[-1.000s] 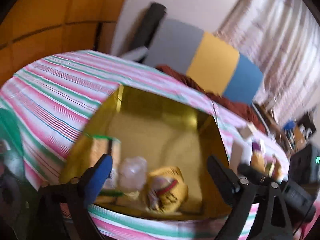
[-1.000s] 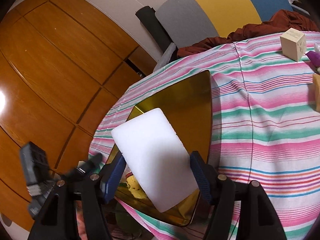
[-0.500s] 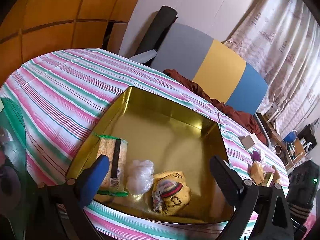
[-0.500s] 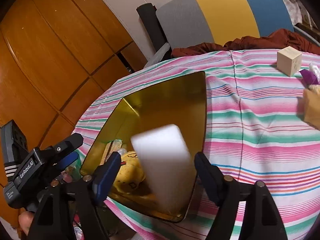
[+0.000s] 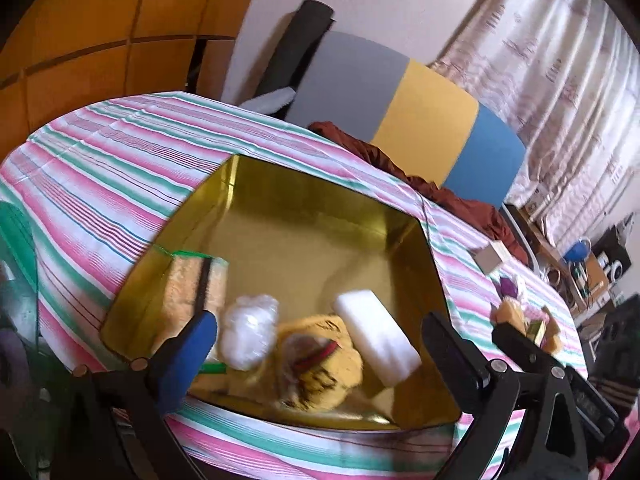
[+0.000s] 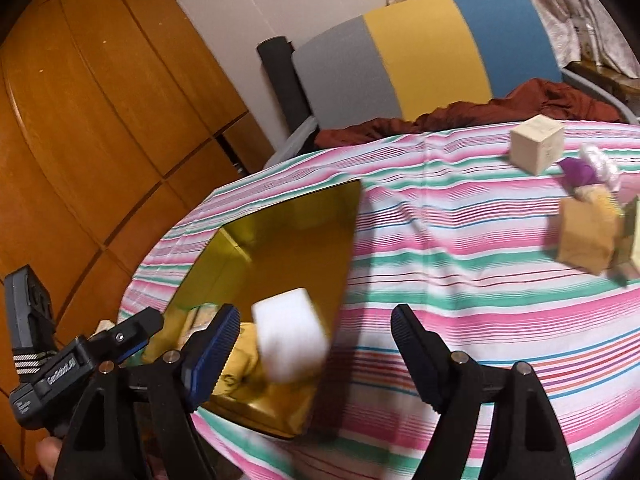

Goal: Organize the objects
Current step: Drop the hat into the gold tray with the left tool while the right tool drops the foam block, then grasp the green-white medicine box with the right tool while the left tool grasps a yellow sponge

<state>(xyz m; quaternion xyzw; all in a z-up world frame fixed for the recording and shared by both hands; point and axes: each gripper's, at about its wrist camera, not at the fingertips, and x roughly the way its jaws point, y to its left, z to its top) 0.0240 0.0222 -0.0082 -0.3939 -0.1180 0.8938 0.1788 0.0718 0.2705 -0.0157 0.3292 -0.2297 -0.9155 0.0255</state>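
A gold tin tray (image 5: 304, 240) sits on the striped tablecloth. In it lie a packet with a green edge (image 5: 192, 284), a white crumpled ball (image 5: 248, 328), a yellow pouch (image 5: 316, 364) and a white foam block (image 5: 376, 336) leaning on the pouch. My left gripper (image 5: 316, 344) is open and empty above the tray's near edge. My right gripper (image 6: 316, 340) is open, with the white block (image 6: 290, 344) lying in the tray (image 6: 288, 248) below it, no longer held.
On the cloth to the right lie a wooden cube (image 6: 536, 148), a purple and white wrapped thing (image 6: 588, 168) and tan boxes (image 6: 588, 236). A grey, yellow and blue chair back (image 6: 424, 52) and red cloth (image 6: 480, 112) stand behind the table.
My right gripper has opened and let go of the white block, which dropped into the tray beside the yellow pouch. The right gripper has drawn back and turned right.
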